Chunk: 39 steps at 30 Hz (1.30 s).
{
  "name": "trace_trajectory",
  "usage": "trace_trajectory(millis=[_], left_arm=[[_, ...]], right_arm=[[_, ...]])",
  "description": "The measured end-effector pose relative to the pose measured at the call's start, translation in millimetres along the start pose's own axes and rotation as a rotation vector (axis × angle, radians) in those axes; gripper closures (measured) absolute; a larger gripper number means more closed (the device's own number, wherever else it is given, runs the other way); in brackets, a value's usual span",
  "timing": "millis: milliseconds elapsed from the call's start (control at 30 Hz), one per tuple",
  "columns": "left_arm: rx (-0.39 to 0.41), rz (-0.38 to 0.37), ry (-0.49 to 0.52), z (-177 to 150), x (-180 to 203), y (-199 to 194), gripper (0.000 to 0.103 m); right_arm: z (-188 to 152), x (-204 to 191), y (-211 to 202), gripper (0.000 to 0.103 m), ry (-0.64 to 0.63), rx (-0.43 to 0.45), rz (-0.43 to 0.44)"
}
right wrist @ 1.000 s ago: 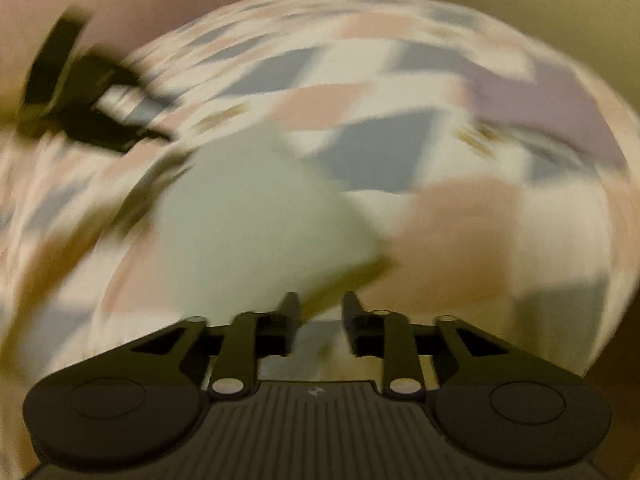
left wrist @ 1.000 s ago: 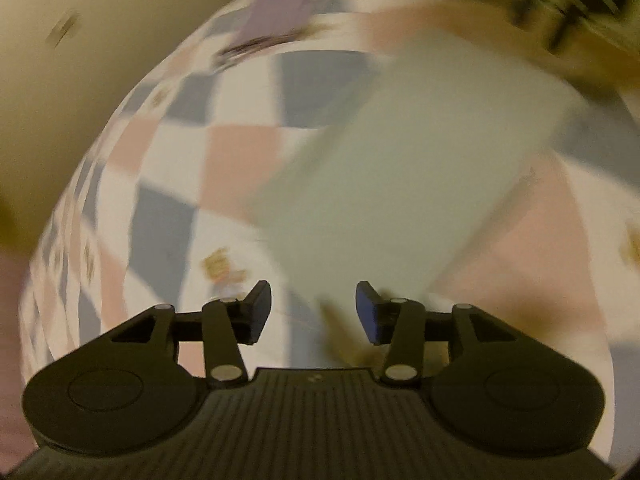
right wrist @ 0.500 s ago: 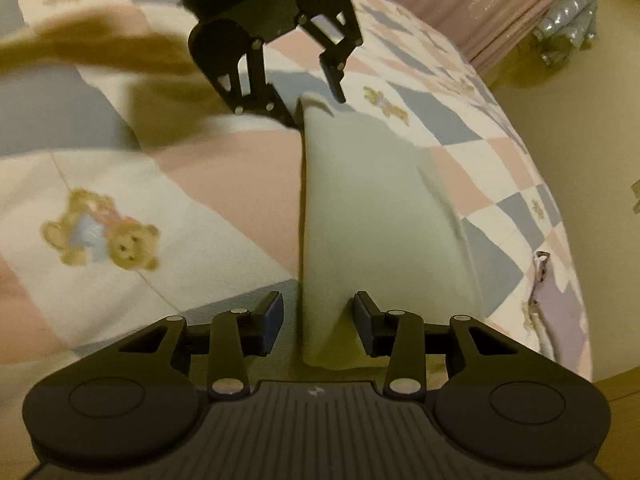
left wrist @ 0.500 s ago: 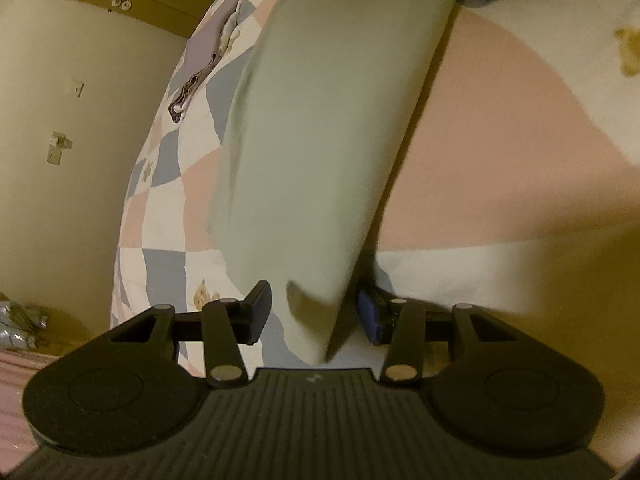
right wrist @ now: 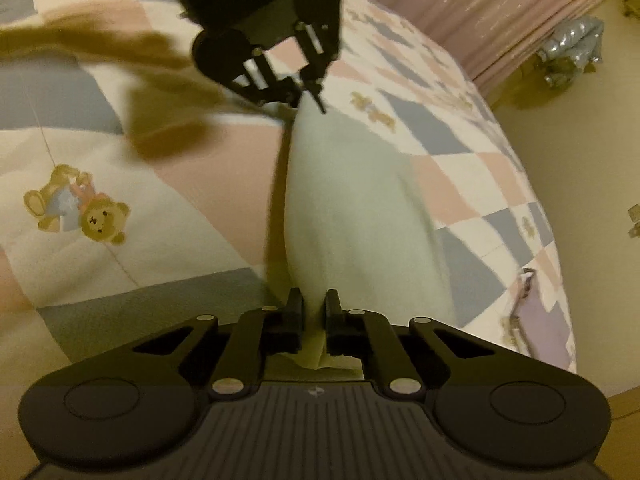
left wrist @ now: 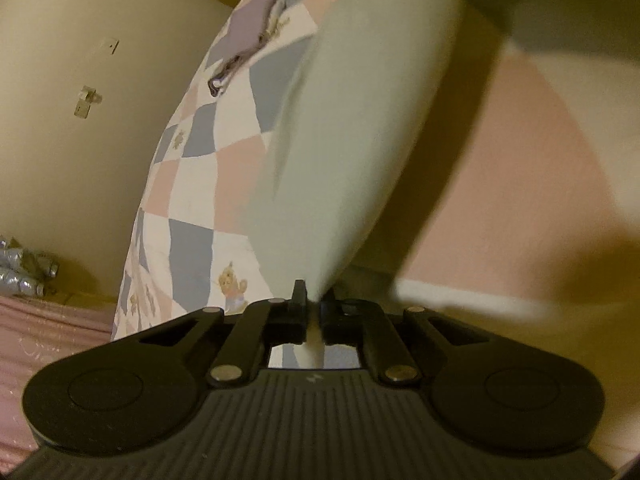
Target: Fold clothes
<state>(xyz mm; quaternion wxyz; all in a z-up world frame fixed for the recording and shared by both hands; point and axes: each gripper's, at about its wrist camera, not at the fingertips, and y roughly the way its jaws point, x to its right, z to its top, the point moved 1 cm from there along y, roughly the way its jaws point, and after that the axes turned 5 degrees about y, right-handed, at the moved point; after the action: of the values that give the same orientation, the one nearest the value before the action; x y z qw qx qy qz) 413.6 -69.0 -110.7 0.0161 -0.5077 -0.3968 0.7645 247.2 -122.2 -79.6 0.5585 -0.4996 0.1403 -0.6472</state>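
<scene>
A pale green cloth (left wrist: 360,140) hangs taut between my two grippers above a patchwork quilt (left wrist: 192,248). My left gripper (left wrist: 314,296) has its jaws closing, pads pressed on one end of the cloth. In the right wrist view the same cloth (right wrist: 352,208) runs from my right gripper (right wrist: 314,298), whose jaws are closing with the fabric pinched between the pads, up to the left gripper (right wrist: 310,98) at the far end. The cloth stands on edge, doubled over, its lower side near the quilt (right wrist: 80,140).
A purple garment (left wrist: 256,36) lies near the bed's far edge, also visible as the purple garment (right wrist: 536,320) at lower right. A pink curtain (right wrist: 500,12) and a silvery bundle (right wrist: 572,52) stand beyond the bed. A beige wall (left wrist: 80,120) borders it.
Both grippers had the cloth between open fingers half a second ago; now both have closed on its ends. The cloth hangs tauter and both hands have sunk slightly.
</scene>
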Motion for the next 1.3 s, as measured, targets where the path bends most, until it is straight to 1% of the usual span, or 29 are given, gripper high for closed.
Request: trace_trajectory(millis=[167, 267, 333, 433, 567, 633, 700, 767, 867, 967, 1000, 1100, 1300], left_arm=[[-0.014, -0.032, -0.061, 28.4, 7.7, -47.0, 0.099], [-0.03, -0.045, -0.123, 54.9, 18.7, -75.7, 0.099], [-0.055, -0.044, -0.18, 73.0, 26.0, -88.7, 0.099], [-0.111, -0.057, -0.245, 102.8, 43.6, -98.9, 0.1], [-0.204, -0.061, -0.295, 137.7, 65.5, -95.1, 0.1], [-0.259, -0.055, -0.333, 153.6, 73.7, -93.6, 0.1], [-0.296, -0.047, -0.344, 167.6, 80.2, -93.0, 0.1], [-0.334, -0.038, -0.36, 182.2, 85.4, -93.1, 0.1], [-0.372, -0.006, -0.411, 196.9, 89.1, -96.0, 0.1], [-0.392, 0.031, -0.475, 201.6, 97.7, -92.9, 0.1], [-0.394, 0.049, -0.493, 201.2, 102.9, -91.3, 0.1], [-0.389, 0.106, -0.495, 201.1, 123.3, -87.4, 0.1], [-0.383, 0.213, -0.476, 203.3, 152.1, -80.9, 0.099]], right_arm=[[-8.9, 31.3, -31.2, 0.097, -0.015, 0.03, -0.032], [-20.8, 49.0, -45.4, 0.097, -0.085, 0.043, -0.041], [-31.6, 61.2, -50.2, 0.097, -0.138, 0.049, -0.035], [-53.6, 75.8, -48.6, 0.097, -0.217, 0.055, 0.025], [-86.2, 91.7, -36.4, 0.097, -0.297, 0.091, 0.121], [-102.9, 100.8, -30.0, 0.097, -0.316, 0.128, 0.183], [-117.7, 109.3, -25.7, 0.097, -0.334, 0.172, 0.239], [-128.5, 119.5, -23.7, 0.097, -0.355, 0.219, 0.272], [-140.4, 129.7, -19.2, 0.097, -0.38, 0.276, 0.303], [-148.0, 131.2, -10.5, 0.097, -0.385, 0.298, 0.316], [-151.7, 129.1, -8.7, 0.097, -0.391, 0.309, 0.312], [-166.7, 119.0, -8.1, 0.096, -0.411, 0.342, 0.288], [-194.7, 93.9, 0.1, 0.096, -0.425, 0.414, 0.201]])
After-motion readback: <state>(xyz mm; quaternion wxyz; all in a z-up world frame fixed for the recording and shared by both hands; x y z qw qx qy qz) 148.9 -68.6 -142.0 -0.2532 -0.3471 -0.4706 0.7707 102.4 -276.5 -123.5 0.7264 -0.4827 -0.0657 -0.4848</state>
